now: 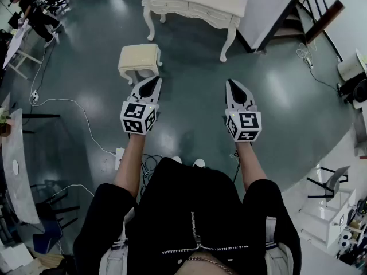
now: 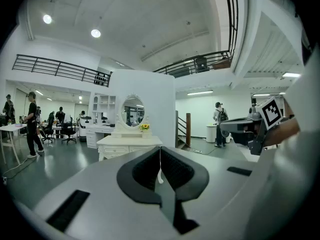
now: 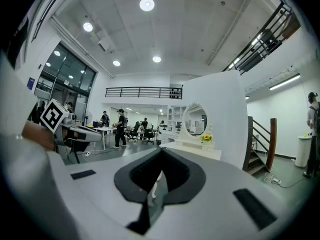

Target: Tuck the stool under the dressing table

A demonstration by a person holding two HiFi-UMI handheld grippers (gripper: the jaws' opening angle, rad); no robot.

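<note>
Left tongs (image 1: 155, 82) closed, right tongs (image 1: 231, 83) closed, stool (image 1: 139, 61) head view only

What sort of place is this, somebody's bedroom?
Probably not: it looks like a big open lab or studio hall. The dressing table and stool stand on a bare grey floor strewn with cables, and a railed mezzanine runs overhead.

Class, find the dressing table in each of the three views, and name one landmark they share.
Head view: dressing table at top centre, beyond the stool.
Left gripper view: dressing table left of centre, just above the jaws.
Right gripper view: dressing table right of centre, above the jaws.
Shared landmark: staircase, right of it.
</note>
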